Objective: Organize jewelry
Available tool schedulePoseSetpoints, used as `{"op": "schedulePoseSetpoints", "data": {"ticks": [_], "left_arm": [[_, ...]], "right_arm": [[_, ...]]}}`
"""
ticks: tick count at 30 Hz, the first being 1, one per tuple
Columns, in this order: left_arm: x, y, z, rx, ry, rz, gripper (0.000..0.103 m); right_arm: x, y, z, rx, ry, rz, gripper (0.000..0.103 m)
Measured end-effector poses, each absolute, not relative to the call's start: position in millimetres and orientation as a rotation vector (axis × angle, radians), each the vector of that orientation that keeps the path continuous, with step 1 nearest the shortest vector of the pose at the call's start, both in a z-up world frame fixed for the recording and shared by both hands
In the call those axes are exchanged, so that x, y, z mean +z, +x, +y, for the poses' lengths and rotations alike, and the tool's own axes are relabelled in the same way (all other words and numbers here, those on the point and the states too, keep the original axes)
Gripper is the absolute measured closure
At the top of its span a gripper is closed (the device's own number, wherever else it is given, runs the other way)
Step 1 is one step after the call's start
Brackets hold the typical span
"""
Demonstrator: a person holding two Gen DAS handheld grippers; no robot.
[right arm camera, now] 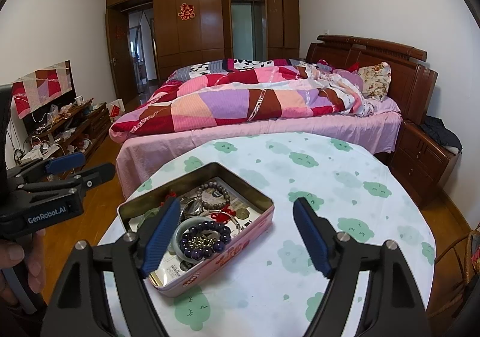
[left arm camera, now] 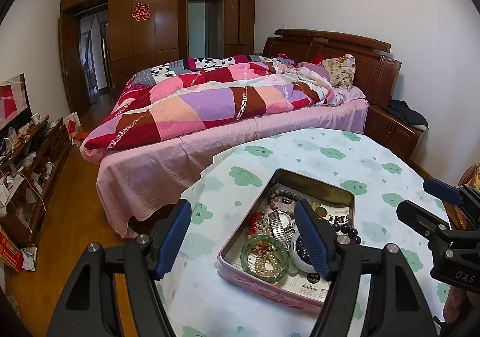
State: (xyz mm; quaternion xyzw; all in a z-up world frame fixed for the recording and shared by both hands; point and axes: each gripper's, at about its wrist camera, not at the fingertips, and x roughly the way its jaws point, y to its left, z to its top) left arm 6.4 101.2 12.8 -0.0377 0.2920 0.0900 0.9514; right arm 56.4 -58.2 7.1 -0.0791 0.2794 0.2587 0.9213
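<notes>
Above the near end of the table, both grippers are held with their blue-padded fingers spread wide, and nothing is pinched in either. The left gripper [left arm camera: 243, 239] is poised over the near-left corner of the tin box [left arm camera: 345, 191], so that one of its fingers [left arm camera: 312, 239] stands over the jewelry and the other outside the box wall. The right gripper [right arm camera: 237, 239] is kept at the other side, its left finger over the box and its right finger over bare cloth. Such a wide spread, it is judged, leaves either gripper ready to close on a piece or on the box wall.

Inside the box the jewelry is gathered in one loose heap: a green bangle [left arm camera: 253, 242] with a pearl string [left arm camera: 267, 262] lying in and over it, a metal-band watch [left arm camera: 280, 223], a grey bead bracelet [left arm camera: 285, 194], red cord pieces [left arm camera: 255, 218], and a pale bangle [right arm camera: 180, 236] in which a dark purple bead bracelet [right arm camera: 207, 236] is resting. Printed paper is seen under the pieces.

The box is placed on the table [right arm camera: 345, 175], on a cloth with green clouds, and no jewelry is seen on the cloth itself. Since all pieces lie together in the box, the scene would fit both a heap waiting to be sorted and pieces already collected there.
</notes>
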Motion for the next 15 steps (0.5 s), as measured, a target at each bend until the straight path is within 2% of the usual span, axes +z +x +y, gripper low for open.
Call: {"op": "schedulePoseSetpoints", "data": {"ticks": [15], "left_arm": [[7.2,6.6,102.2,0.176,-0.074,0.605,0.032]], "right_arm": [[7.1,55.5,-59.2,0.532,-0.161,0.572,0.022]]}}
